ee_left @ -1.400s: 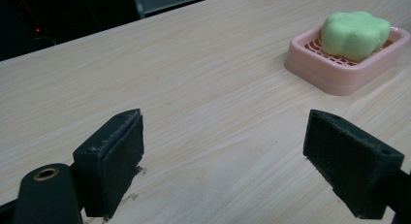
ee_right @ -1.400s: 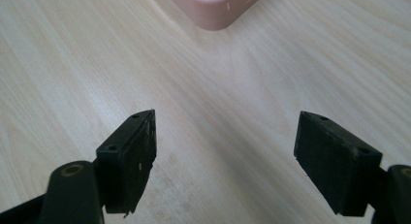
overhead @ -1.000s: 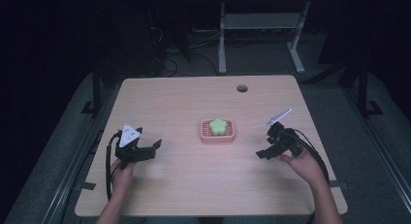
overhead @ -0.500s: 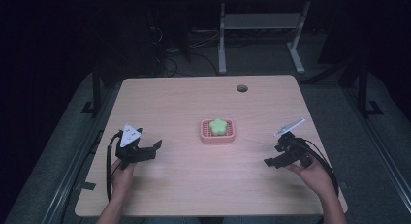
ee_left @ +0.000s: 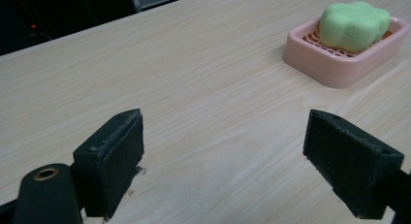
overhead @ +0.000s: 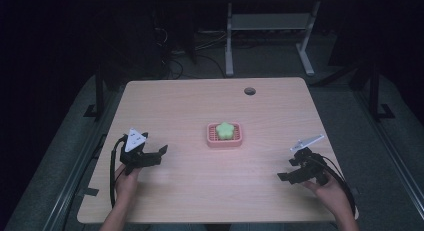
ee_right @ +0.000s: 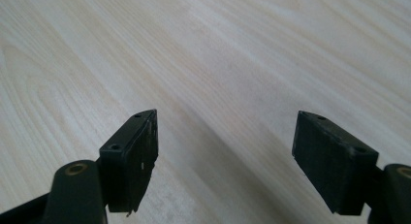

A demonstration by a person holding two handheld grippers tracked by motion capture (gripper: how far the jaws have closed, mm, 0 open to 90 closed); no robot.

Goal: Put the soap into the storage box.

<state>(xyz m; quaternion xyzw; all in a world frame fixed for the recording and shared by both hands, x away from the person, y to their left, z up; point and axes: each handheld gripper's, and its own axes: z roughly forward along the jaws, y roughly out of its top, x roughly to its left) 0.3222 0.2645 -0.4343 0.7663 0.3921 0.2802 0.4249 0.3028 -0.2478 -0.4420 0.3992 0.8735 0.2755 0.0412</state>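
Observation:
A green flower-shaped soap (overhead: pixel 225 130) lies in a pink ribbed dish (overhead: pixel 237 140) at the middle of the wooden table (overhead: pixel 200 106). My left gripper (overhead: pixel 155 156) rests near the front left, open, its jaws turned toward the dish with nothing between them. In the left gripper view the dish (ee_left: pixel 334 69) and soap (ee_left: pixel 355 24) sit at the upper right, well beyond the open left gripper (ee_left: pixel 228 156). My right gripper (overhead: pixel 288 169) is low at the front right, open and empty. Bare wood lies between the jaws of the right gripper (ee_right: pixel 225 153) in its own view.
A dark round cable hole (overhead: pixel 249 91) sits near the table's far edge. Behind the table stands a white desk frame (overhead: pixel 270 26) on a dark floor with cables. The right hand is close to the table's right front corner (overhead: pixel 350 211).
My right gripper has moved back and to the right, away from the dish toward the front right corner. The left gripper and the soap have stayed put.

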